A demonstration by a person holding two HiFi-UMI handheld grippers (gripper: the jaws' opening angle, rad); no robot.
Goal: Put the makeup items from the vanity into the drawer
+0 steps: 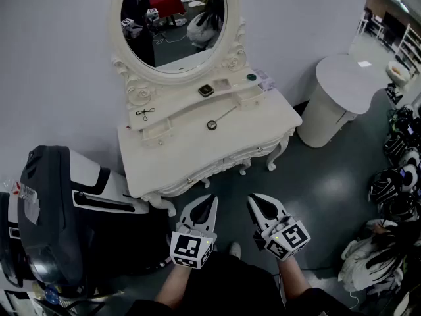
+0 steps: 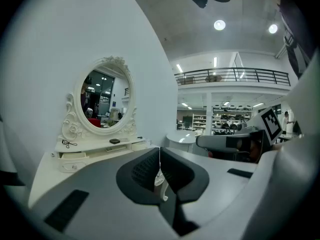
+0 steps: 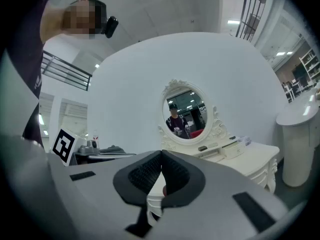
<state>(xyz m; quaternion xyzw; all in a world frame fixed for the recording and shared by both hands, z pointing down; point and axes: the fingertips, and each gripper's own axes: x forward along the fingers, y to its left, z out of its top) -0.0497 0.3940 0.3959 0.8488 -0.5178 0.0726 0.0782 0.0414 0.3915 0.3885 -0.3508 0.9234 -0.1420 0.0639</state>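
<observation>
The white vanity (image 1: 191, 147) stands under an oval mirror (image 1: 172, 18). On its raised shelf lie a black compact (image 1: 206, 90), a thin black wire-like tool (image 1: 146, 113), a small dark round pot (image 1: 250, 78) and a pale packet (image 1: 265, 81). A round-headed item with a long handle (image 1: 212, 125) lies on the tabletop. The front drawer (image 1: 220, 168) is closed. My left gripper (image 1: 211, 199) and right gripper (image 1: 254, 199) hover side by side in front of the vanity, both shut and empty. The left gripper (image 2: 159, 151) and right gripper (image 3: 161, 156) views show the jaws meeting.
A black and white bulky machine (image 1: 59, 203) stands close to the vanity's left. A white round table (image 1: 345, 87) stands at the right. Helmets and bags (image 1: 395, 183) lie on the floor at the far right.
</observation>
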